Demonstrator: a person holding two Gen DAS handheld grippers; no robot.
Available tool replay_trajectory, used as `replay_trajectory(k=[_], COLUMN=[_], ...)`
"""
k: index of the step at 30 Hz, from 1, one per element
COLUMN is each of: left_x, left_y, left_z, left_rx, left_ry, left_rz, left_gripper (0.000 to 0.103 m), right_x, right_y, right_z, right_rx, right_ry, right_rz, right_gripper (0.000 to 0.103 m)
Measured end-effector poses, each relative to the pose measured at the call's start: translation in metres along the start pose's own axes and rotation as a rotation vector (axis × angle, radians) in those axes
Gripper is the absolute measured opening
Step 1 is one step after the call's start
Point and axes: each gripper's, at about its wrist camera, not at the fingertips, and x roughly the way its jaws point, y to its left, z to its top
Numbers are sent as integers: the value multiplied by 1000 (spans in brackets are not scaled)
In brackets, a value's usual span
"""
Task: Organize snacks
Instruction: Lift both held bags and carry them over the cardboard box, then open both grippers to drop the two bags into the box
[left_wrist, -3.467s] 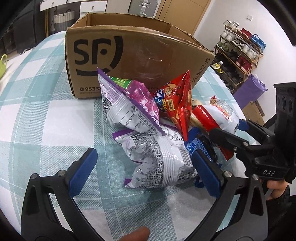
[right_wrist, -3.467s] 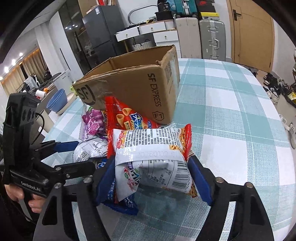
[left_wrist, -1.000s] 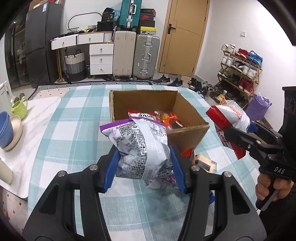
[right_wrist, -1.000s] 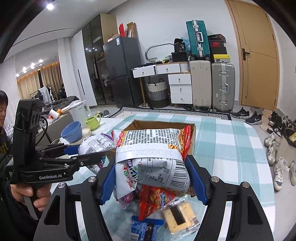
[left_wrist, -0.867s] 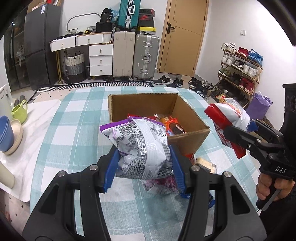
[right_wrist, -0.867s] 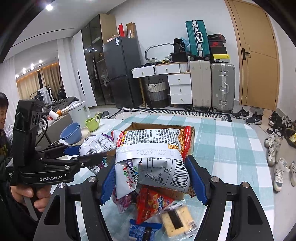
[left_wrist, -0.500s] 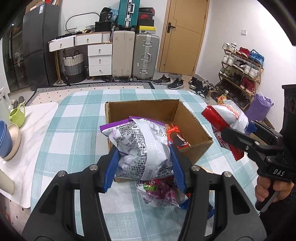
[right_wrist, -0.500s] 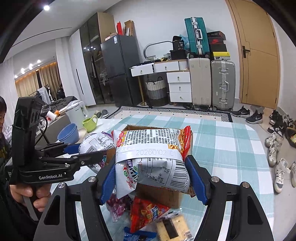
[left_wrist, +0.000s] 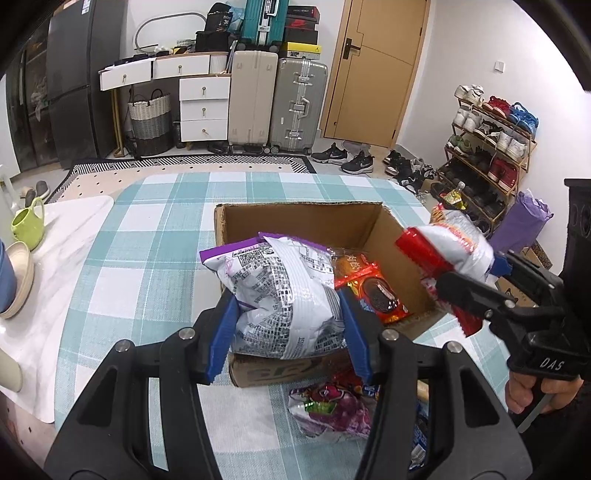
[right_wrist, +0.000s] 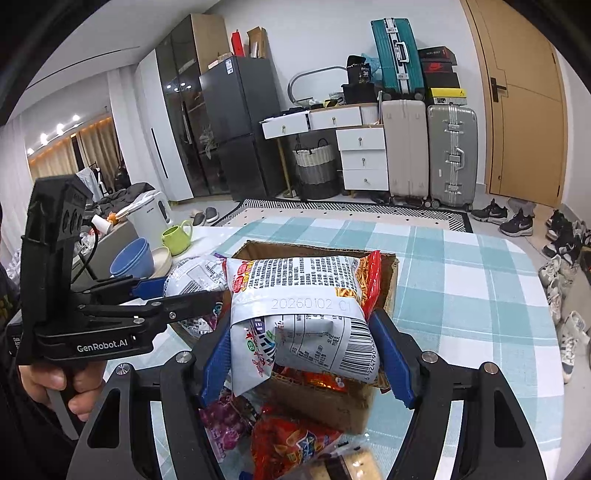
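Both bags now lifted over cardboard box (left_wrist: 380, 236); left gripper (left_wrist: 288, 332) jaws pinching purple-white bag (left_wrist: 280, 291), right gripper (right_wrist: 303, 354) jaws pinching red-white bag (right_wrist: 295, 306); early release risks bags catching near rim.

Both wrist views look closely down over one cardboard box (left_wrist: 295, 218).

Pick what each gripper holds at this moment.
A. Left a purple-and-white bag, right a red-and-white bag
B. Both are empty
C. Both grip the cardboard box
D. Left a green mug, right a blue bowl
A: the left gripper clamps the purple-and-white bag and the right gripper the red-and-white bag, over the cardboard box.
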Motion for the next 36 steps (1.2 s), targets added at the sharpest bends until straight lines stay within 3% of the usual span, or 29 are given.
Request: replay_trajectory(k=[16, 25, 28, 31, 34, 36], left_x=[29, 47, 50, 48, 39, 32], left_y=[-12, -12, -10, -9, -10, -10], left_z=[10, 8, 7, 5, 4, 3], left_rx=[42, 42, 36, 49, 59, 69], left_ry=[8, 37, 50, 54, 41, 28], left_rz=[-38, -33, -27, -30, -20, -12], left_gripper=[51, 51, 52, 60, 84, 87], right_x=[23, 34, 30, 22, 11, 3], right_y=[-10, -15, -14, -17, -23, -25], right_z=[9, 10, 9, 6, 1, -3], right_rx=[16, 33, 23, 34, 54, 65], right_ry=[8, 17, 21, 11, 6, 9], right_rz=[-4, 37, 41, 49, 38, 34], right_gripper=[72, 73, 82, 89, 98, 102])
